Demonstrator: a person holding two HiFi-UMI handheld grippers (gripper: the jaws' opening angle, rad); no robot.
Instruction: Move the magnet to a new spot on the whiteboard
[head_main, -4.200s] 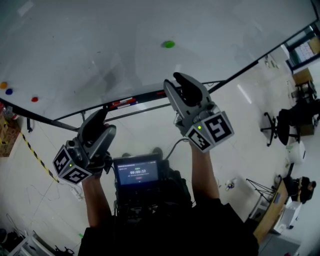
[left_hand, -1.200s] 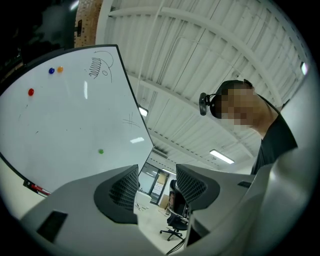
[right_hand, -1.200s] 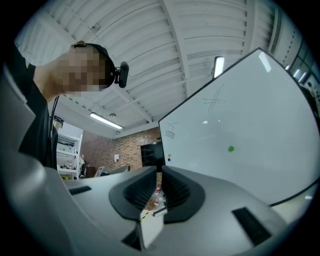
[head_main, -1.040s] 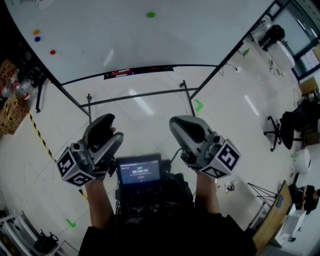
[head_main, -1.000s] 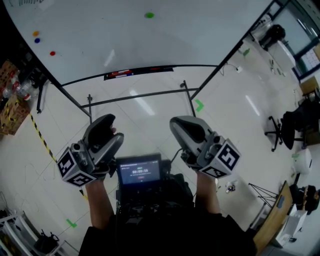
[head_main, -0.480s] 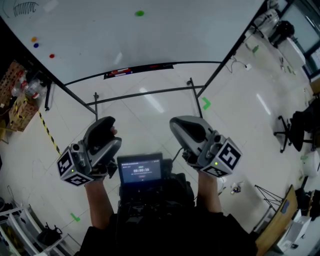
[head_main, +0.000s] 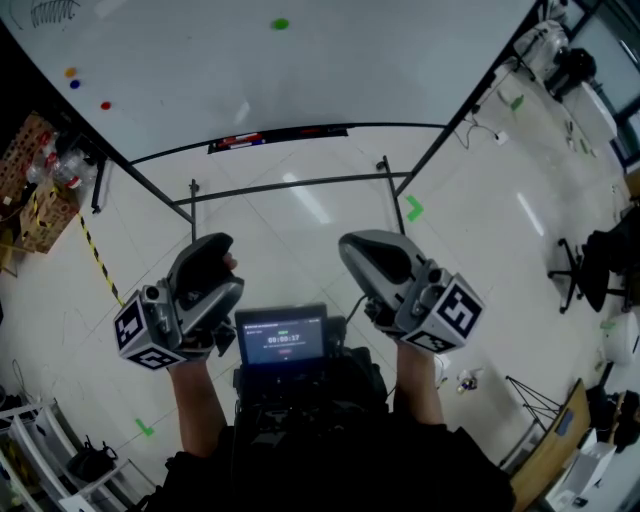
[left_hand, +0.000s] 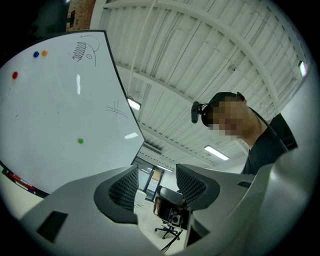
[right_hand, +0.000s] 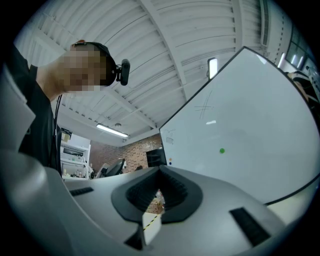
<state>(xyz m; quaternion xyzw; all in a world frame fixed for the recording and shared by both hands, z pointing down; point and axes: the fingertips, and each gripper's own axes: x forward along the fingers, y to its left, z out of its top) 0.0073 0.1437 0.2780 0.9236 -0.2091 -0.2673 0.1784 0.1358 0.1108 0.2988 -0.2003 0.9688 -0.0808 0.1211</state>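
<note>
My left gripper (left_hand: 157, 182) low with jaws wide and empty, right gripper (right_hand: 160, 186) pinched together on nothing, green magnet (head_main: 280, 23) high on the whiteboard (head_main: 420, 60), well apart from both, coloured dots (head_main: 73, 78) at its left edge, possibly more magnets.

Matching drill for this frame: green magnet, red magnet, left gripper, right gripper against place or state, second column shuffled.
1. green magnet
2. red magnet
3. left gripper
4. right gripper

A. jaws together, nothing held
B. far left of the whiteboard in the head view
C. jaws apart, nothing between them
D. top middle of the whiteboard in the head view

Pairs: 1-D, 2-B, 3-C, 4-A
</note>
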